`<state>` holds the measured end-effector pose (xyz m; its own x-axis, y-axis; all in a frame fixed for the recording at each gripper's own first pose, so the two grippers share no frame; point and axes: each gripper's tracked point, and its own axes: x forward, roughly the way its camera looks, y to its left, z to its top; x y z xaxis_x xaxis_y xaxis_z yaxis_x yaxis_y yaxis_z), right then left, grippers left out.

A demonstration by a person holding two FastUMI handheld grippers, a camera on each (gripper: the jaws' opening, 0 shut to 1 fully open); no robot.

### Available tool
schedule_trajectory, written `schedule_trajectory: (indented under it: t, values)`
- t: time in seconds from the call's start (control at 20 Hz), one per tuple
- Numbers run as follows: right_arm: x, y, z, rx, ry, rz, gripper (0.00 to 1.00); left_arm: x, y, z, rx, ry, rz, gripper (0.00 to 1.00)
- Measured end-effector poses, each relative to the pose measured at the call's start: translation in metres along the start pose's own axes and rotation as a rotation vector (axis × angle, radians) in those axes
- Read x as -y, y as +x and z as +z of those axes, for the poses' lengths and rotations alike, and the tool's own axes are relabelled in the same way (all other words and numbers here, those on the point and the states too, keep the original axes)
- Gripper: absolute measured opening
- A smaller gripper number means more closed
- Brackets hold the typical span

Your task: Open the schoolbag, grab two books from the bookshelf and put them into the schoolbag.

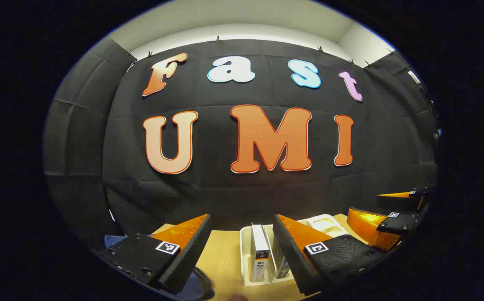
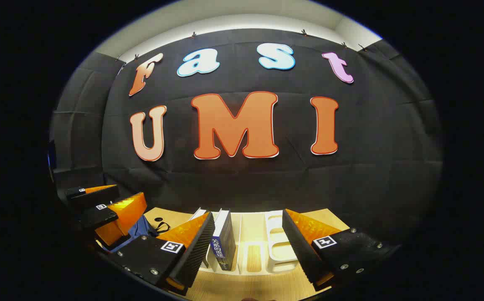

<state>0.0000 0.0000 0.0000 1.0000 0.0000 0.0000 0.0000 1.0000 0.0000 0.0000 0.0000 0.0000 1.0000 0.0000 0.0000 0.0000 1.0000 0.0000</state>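
jaws of the left gripper (image 1: 242,251) are standing wide apart, gripping nothing, hovering above the wooden worktop (image 1: 225,259). white bookshelf (image 1: 245,251) is sitting on the worktop straight ahead between the fingers, with a white-spined book (image 1: 260,253) standing upright in it and a second book just beside it, partly hidden by the right finger. blue schoolbag (image 1: 114,240) is peeking out behind the left finger at the worktop's edge.

right gripper (image 2: 248,246) is also hanging released, jaws spread and empty, over the same rack. dark blue book (image 2: 224,244) is standing upright in the left compartments of the bookshelf (image 2: 277,240), just beside the left finger; the compartments to its right are sitting empty. schoolbag (image 2: 139,230) is lying on the worktop to the left, beneath the other gripper, whether zipped or open i cannot tell.
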Motion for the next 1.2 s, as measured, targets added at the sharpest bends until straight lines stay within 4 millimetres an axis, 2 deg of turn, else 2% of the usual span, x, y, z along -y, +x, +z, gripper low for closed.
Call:
schedule_trajectory:
  t: [0.4,0.7,1.1,1.2]
  values:
    - [-0.004,0.003,0.002,0.009,-0.023,-0.012,0.96,-0.005,0.005,-0.006,-0.013,-0.022,-0.016,0.94]
    - [0.001,0.004,0.003,0.011,-0.013,-0.045,0.97,0.004,0.005,-0.009,-0.03,-0.03,-0.035,0.93]
    - [-0.005,0.008,0.006,0.022,-0.029,-0.03,0.96,-0.01,0.005,-0.009,-0.031,-0.021,-0.007,0.93]
    - [-0.006,0.009,0.008,0.03,-0.028,-0.035,0.96,-0.01,0.002,-0.004,-0.015,-0.04,-0.021,0.93]
